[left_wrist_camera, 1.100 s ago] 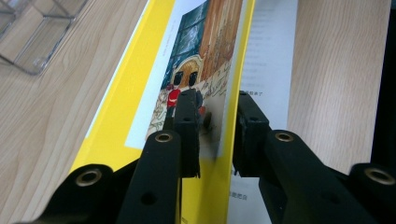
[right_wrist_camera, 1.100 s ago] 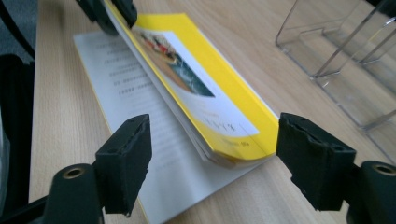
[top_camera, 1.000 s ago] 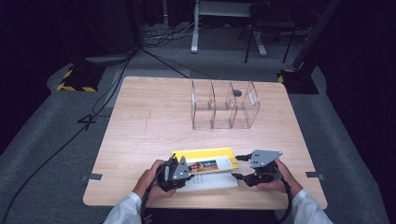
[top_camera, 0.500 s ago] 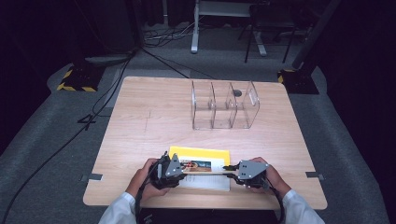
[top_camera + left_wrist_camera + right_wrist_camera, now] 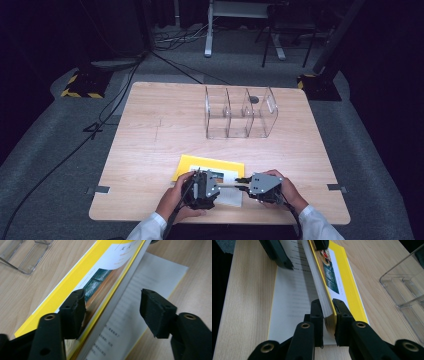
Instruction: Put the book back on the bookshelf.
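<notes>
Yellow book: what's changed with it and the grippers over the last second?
Both grippers closed in on the yellow book from either end. The right gripper has clamped a stack of its pages; the left gripper straddles the lifted pages with jaws apart. The clear organizer hasn't moved.
</notes>
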{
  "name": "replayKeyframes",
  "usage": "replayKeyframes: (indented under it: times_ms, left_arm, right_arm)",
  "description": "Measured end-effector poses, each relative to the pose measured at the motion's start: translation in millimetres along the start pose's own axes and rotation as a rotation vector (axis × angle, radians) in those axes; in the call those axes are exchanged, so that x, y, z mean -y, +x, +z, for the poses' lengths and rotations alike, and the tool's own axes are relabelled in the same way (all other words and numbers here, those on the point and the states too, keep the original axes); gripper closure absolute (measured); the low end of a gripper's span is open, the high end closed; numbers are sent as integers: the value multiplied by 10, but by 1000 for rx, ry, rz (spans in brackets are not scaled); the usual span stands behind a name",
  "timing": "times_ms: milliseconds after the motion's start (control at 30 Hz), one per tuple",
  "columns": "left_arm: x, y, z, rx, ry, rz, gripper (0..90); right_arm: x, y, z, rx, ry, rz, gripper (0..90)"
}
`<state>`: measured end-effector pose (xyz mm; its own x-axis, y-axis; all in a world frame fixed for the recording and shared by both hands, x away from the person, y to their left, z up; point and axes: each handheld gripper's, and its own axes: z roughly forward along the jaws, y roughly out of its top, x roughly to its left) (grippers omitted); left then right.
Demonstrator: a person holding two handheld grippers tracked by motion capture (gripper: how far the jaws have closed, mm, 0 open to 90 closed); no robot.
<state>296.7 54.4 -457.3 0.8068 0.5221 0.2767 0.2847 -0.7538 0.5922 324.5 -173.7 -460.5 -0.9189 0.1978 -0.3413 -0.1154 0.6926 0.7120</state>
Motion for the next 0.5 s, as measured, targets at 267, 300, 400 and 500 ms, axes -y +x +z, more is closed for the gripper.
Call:
replayKeyframes:
  times_ms: [267, 300, 400, 500]
  left_arm:
    - [35, 18, 34, -50, 27, 32, 673]
    - [39, 7, 33, -56, 25, 48, 684]
    - [49, -14, 22, -69, 16, 79, 736]
    - [64, 22, 19, -48, 4, 79, 753]
  right_arm:
    - [-31, 34, 29, -5, -9, 8, 784]
    - [-31, 31, 27, -4, -12, 16, 776]
    - [-21, 27, 22, 1, -31, 41, 745]
    - [4, -3, 3, 0, -40, 58, 668]
